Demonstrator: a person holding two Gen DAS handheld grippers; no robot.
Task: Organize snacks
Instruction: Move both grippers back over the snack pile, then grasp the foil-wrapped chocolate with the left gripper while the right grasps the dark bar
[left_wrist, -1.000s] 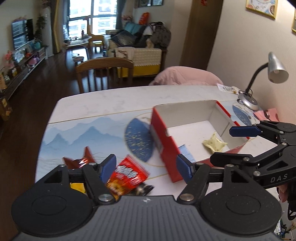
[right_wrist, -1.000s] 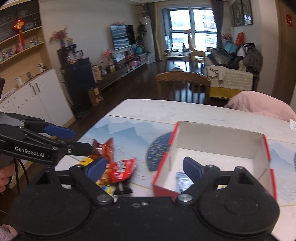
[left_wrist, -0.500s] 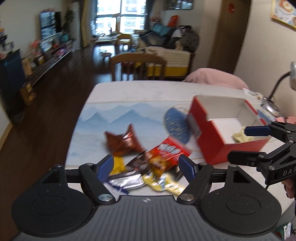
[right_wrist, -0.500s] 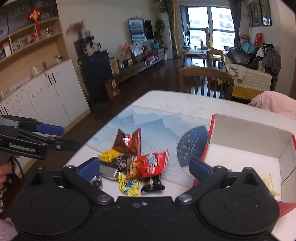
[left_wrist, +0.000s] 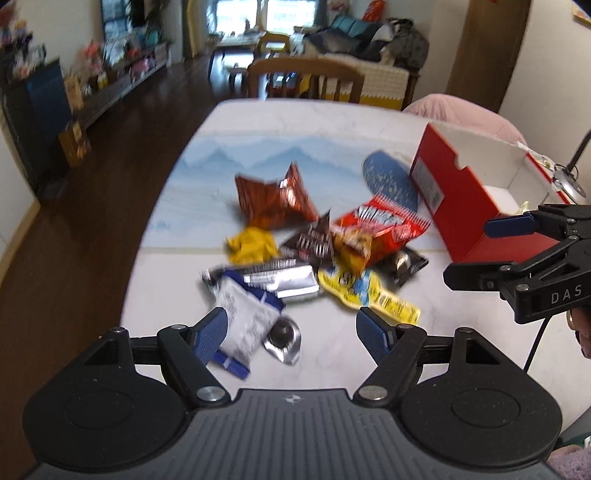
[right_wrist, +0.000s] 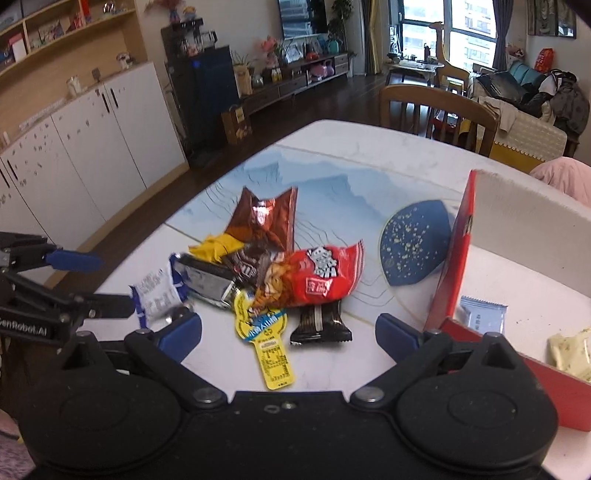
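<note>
Desk (right_wrist: 369, 147) surface, pale marble with a blue mountain-print mat, carries everything; a red box (left_wrist: 458, 210) with white inner walls stands open-topped at its right side, seemingly the place where the snacks are meant to go, since a grey sachet (right_wrist: 482, 314) and a pale wrapper (right_wrist: 570, 352) already lie on its floor. Beside the box, near the desk's front edge, the remaining snacks sit in a loose overlapping heap: a red crinkled bag (right_wrist: 314, 277) on top, a copper foil pouch (right_wrist: 264, 218) standing up behind it, a silver foil pack (right_wrist: 205, 278), a dark brown bar (right_wrist: 319, 323), a yellow-and-blue flat packet (right_wrist: 264, 334), a crumpled yellow wrapper (left_wrist: 251, 243) and a white-and-blue sachet (left_wrist: 247, 321) at the left fringe. Both tools hang tilted down over this heap, probably choosing a piece. Left gripper (left_wrist: 291, 330) has its jaws apart, straddling the white-and-blue sachet without pressing it. Right gripper (right_wrist: 288, 330) likewise has jaws wide apart and empty, framing the dark bar and yellow packet.
</note>
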